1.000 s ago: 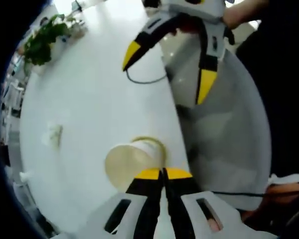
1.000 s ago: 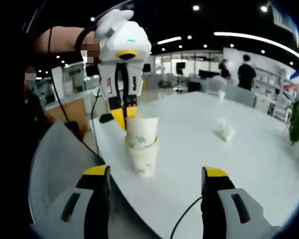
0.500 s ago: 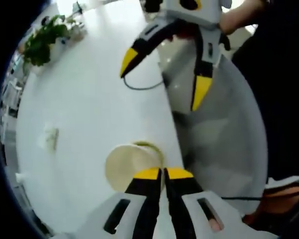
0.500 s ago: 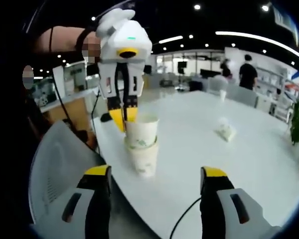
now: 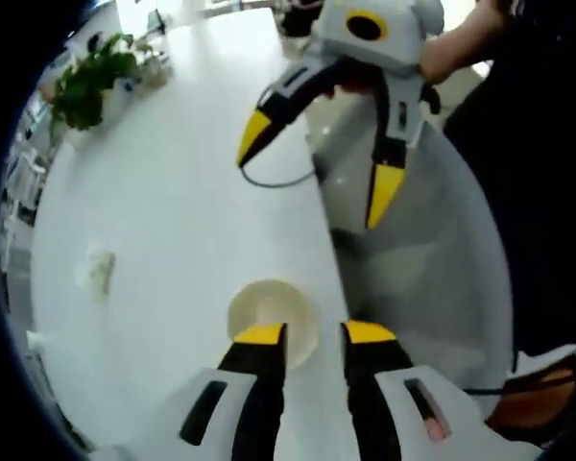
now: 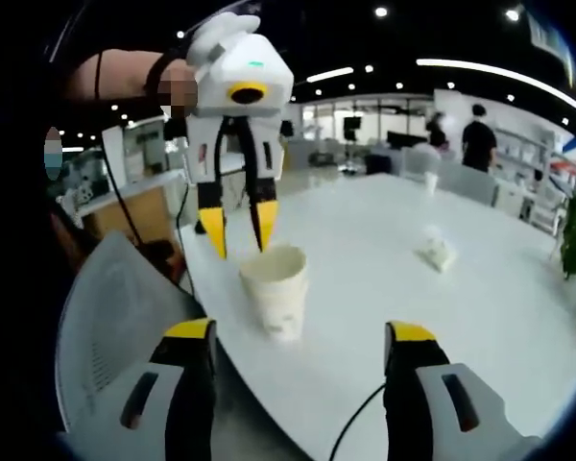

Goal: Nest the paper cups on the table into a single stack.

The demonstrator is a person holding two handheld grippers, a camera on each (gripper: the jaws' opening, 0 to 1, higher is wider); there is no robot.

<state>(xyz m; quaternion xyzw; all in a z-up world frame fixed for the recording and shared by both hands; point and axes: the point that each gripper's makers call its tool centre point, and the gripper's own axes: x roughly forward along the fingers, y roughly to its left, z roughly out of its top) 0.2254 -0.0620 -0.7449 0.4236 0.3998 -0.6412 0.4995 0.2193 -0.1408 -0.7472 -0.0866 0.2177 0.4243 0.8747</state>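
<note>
Above the table's near edge, the left gripper [image 6: 238, 229] hangs with its yellow-tipped jaws spread apart and pointing down, holding nothing; in its own view the same gripper [image 5: 313, 334] shows a clear gap between the jaws. Just below those tips stands the cup stack [image 6: 275, 295], paper cups nested into one, close to the rim of the white table [image 6: 480, 307]; seen from above, the stack [image 5: 273, 319] shows its round open mouth, partly covered by one jaw. How many cups it holds cannot be told. Faint greenish marks show on its side, too blurred to read.

The right gripper [image 6: 300, 338] is held back off the table edge, jaws wide apart and empty; from the other side it [image 5: 317, 168] appears with one jaw over the table and one over the grey chair back [image 5: 432, 259]. A thin dark cable [image 5: 274, 180] curls on the table under it.

Farther along the table lies a small crumpled white object [image 6: 434, 253], hard to identify, and a potted plant [image 5: 91, 82] sits near the far edge, cut off in the right gripper view
</note>
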